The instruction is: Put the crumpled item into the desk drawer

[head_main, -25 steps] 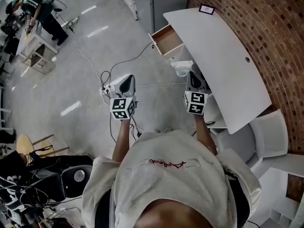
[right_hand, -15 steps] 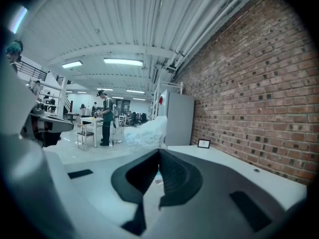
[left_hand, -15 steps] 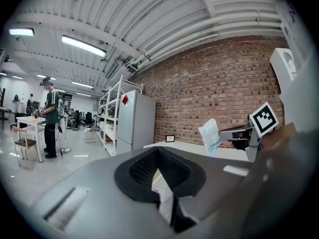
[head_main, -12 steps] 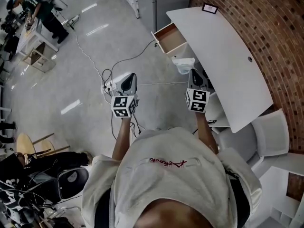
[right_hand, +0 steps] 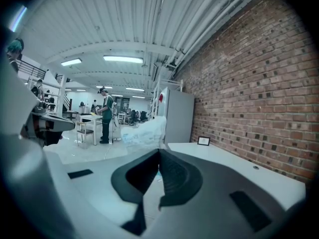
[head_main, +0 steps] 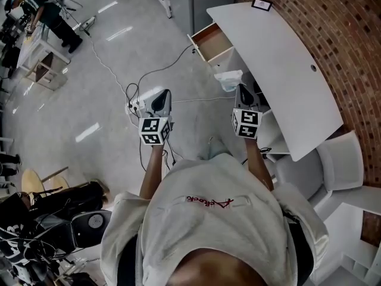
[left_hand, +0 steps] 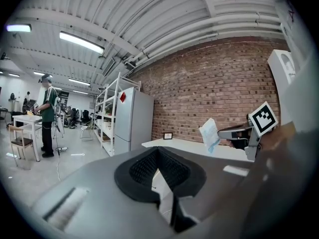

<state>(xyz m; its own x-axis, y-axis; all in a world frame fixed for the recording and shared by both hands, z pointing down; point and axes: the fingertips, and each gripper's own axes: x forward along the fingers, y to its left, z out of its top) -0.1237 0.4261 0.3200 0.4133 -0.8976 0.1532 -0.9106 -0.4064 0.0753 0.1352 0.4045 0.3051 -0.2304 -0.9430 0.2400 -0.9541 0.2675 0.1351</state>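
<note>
My right gripper (head_main: 240, 90) is shut on the crumpled item (head_main: 229, 79), a pale, wrinkled wad held in the air beside the white desk (head_main: 286, 64). In the right gripper view the crumpled item (right_hand: 144, 130) sticks out just past the right gripper (right_hand: 159, 154). The open desk drawer (head_main: 212, 43), brown inside, lies farther ahead at the desk's near corner. My left gripper (head_main: 159, 98) is shut and holds nothing, hanging over the floor to the left. From the left gripper (left_hand: 158, 152) view, the crumpled item (left_hand: 210, 133) shows off to the right.
A power strip with cables (head_main: 134, 106) lies on the floor ahead of the left gripper. A small framed sign (head_main: 261, 5) stands on the desk's far end. A white chair (head_main: 336, 170) sits at the right. A person (head_main: 52, 18) stands by a table far left.
The right gripper keeps its hold on the crumpled item. Both grippers and the view have shifted slightly towards the drawer; a foot now shows below the grippers.
</note>
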